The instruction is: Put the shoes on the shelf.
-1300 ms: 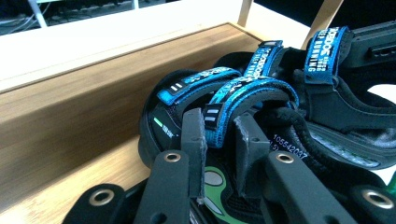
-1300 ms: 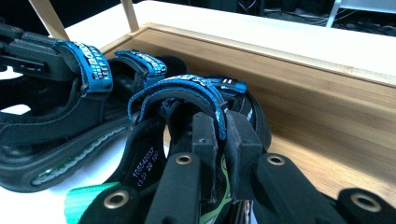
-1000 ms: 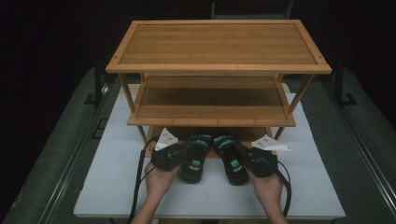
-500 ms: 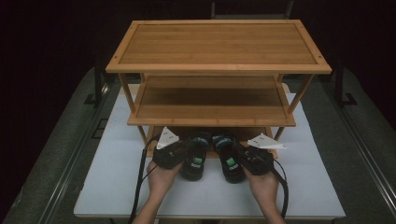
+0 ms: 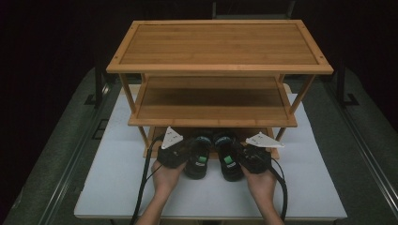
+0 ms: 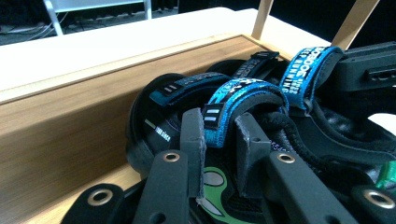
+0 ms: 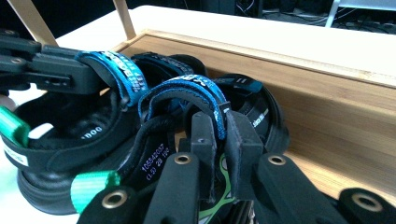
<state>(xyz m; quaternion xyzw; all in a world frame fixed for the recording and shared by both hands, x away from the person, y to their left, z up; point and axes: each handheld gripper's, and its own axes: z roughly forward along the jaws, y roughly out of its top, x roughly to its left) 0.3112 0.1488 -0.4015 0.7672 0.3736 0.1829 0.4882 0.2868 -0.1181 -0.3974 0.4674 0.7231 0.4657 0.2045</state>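
Observation:
Two black sandals with blue straps stand side by side at the front of a bamboo rack's [image 5: 220,44] bottom shelf [image 6: 70,121], toes pointing inward. My left gripper [image 5: 185,152] is shut on the blue strap [image 6: 243,93] of the left sandal [image 5: 197,159]; the strap's edge sits pinched between the jaws [image 6: 219,140]. My right gripper [image 5: 241,154] is shut on the blue strap [image 7: 187,91] of the right sandal [image 5: 228,161], as the right gripper view [image 7: 220,135] shows. Green tags [image 7: 93,186] hang at the heels.
The rack has three tiers and stands on a white table [image 5: 117,187]; its middle shelf [image 5: 211,101] overhangs the sandals. Slanted legs [image 5: 300,96] frame the sides. The bottom shelf's raised wooden rim [image 7: 336,107] runs close beside the right sandal. Dark floor surrounds the table.
Both grippers have edged the sandals slightly toward the rack, and the right one has drifted a little inward. The grips are unchanged.

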